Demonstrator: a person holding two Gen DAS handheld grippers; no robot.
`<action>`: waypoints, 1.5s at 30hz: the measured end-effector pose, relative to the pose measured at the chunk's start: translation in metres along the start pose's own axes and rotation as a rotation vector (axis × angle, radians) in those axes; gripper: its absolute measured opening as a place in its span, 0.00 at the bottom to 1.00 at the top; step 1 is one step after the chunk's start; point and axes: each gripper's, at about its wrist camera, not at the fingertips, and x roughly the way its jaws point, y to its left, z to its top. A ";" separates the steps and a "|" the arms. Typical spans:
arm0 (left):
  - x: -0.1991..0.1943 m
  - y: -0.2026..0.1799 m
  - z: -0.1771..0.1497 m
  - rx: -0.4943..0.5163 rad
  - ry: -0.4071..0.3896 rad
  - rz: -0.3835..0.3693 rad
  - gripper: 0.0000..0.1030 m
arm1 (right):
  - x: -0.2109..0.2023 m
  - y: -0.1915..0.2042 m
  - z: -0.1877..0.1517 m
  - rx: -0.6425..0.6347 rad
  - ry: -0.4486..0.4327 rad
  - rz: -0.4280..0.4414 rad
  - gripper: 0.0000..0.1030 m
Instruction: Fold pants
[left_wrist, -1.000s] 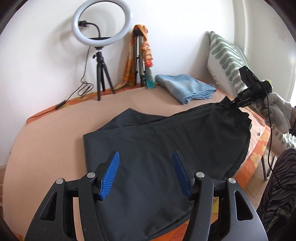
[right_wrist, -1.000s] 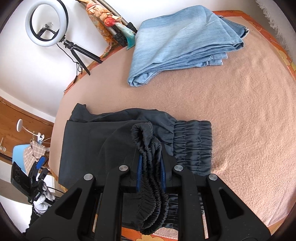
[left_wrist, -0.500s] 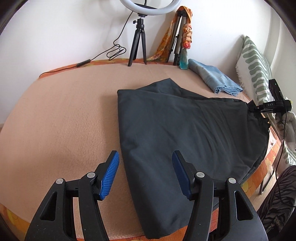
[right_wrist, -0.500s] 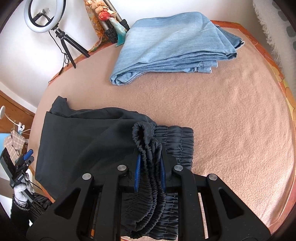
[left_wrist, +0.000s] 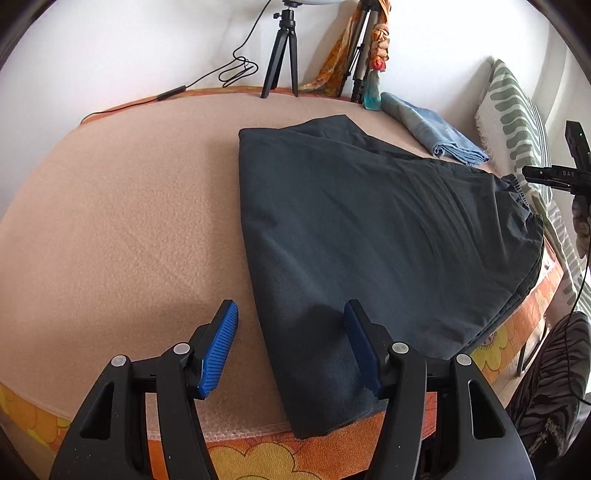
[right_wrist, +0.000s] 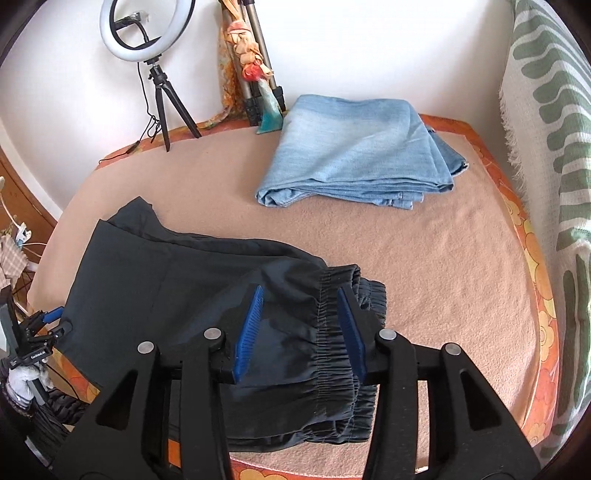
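Dark grey pants (left_wrist: 369, 236) lie folded lengthwise on the peach blanket. Their hem end is at the bed's near edge in the left wrist view. My left gripper (left_wrist: 291, 339) is open and empty just above that hem end, straddling its left edge. In the right wrist view the elastic waistband (right_wrist: 332, 332) lies flat on the bed. My right gripper (right_wrist: 301, 325) is open above the waistband, holding nothing. The right gripper also shows at the far right of the left wrist view (left_wrist: 554, 173).
Folded light blue jeans (right_wrist: 354, 155) lie at the back of the bed. A ring light on a tripod (right_wrist: 147, 48) and a second tripod with scarves (right_wrist: 255, 66) stand by the wall. A green patterned pillow (right_wrist: 546, 147) is at the right. The bed's orange floral edge (left_wrist: 258, 454) is near.
My right gripper opened and let the waistband drop flat onto the bed. My left gripper moved a little closer to the pants' hem end and stayed open.
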 end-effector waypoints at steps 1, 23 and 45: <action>0.000 0.000 -0.001 -0.001 -0.001 -0.003 0.57 | -0.004 0.006 0.000 -0.007 -0.011 0.004 0.45; 0.002 0.034 0.006 -0.256 0.006 -0.264 0.55 | 0.038 0.221 0.026 -0.205 0.083 0.347 0.55; -0.006 0.023 0.011 -0.229 -0.076 -0.376 0.47 | 0.180 0.379 0.049 -0.275 0.402 0.269 0.55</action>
